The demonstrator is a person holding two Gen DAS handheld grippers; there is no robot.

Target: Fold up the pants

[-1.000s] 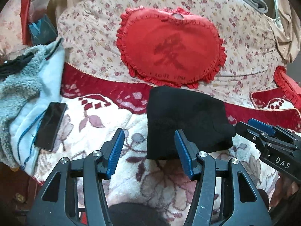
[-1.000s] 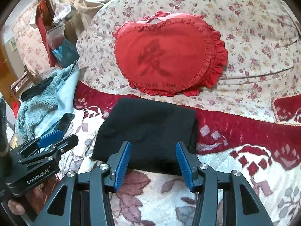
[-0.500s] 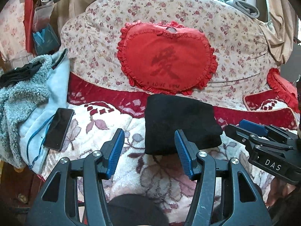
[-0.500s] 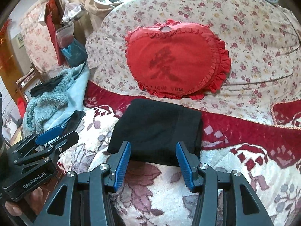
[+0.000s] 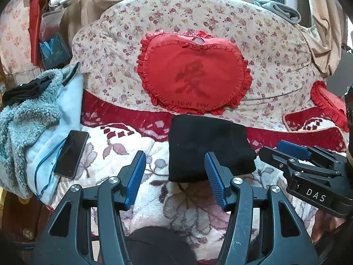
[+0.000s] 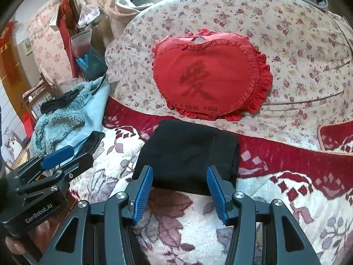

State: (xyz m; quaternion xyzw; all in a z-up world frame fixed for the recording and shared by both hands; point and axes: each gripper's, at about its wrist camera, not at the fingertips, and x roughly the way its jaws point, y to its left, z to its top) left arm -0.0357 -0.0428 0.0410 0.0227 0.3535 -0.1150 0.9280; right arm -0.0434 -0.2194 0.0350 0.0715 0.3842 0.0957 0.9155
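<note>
Black pants point(image 5: 207, 148), already folded into a compact rectangle, lying flat at the centre of both frames on a fleece blanket point(image 5: 114, 141) with a white, red and mauve flower pattern. Far edge of the folded pants close to the dark red border of the blanket, just below a red heart-shaped cushion point(image 5: 194, 77) with a frilled rim. Behind the cushion, in the upper half of the frames, a big rounded quilt point(image 5: 114, 44) with small flowers.

Left gripper point(image 5: 175, 175) in the lower centre of the left wrist view, jaws standing wide apart, blue pads point(image 5: 138, 174) bare, nothing between them; near edge of the pants visible in the gap, not touched. Right gripper point(image 6: 179, 191) in the lower centre of the right wrist view, also spread open and empty, held just before the near edge of the pants, not in contact as far as visible. Same right gripper seen also at the right edge of the left view point(image 5: 308, 167), and the left one at the lower left of the right view point(image 6: 50, 170), with fingertips of a hand point(image 6: 19, 238) under it.

At the left of the frames, a dark phone point(image 5: 71, 153) lying on a pale blue fleece garment point(image 5: 28, 121), with a thin blue cord beside.
</note>
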